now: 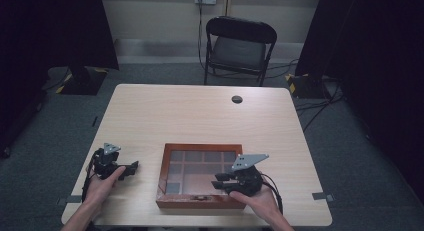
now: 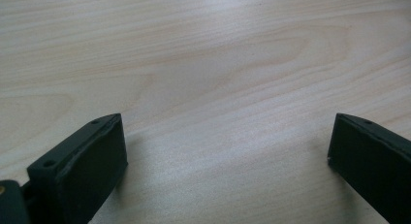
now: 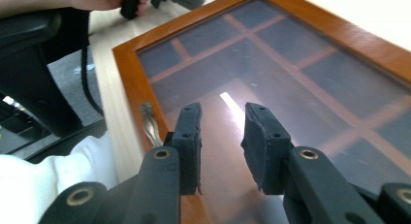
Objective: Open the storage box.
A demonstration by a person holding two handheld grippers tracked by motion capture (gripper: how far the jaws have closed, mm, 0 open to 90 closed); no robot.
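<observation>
Right gripper (image 3: 220,136) hovers, nothing gripped, over box's latch (image 3: 151,124).

Both forearms are brought in from the near edge, one gripper held in each hand. The left gripper (image 1: 121,170) is kept low with its jaws spread wide, nothing seen between them. The right gripper (image 1: 221,183) is pointed leftward in the high view, jaws narrowed to a small gap with nothing pinched. A white sleeve (image 3: 58,185) can be made out in the right gripper view.

Box (image 1: 200,201) at table's (image 1: 200,111) near edge, chair (image 1: 239,48) beyond.
</observation>
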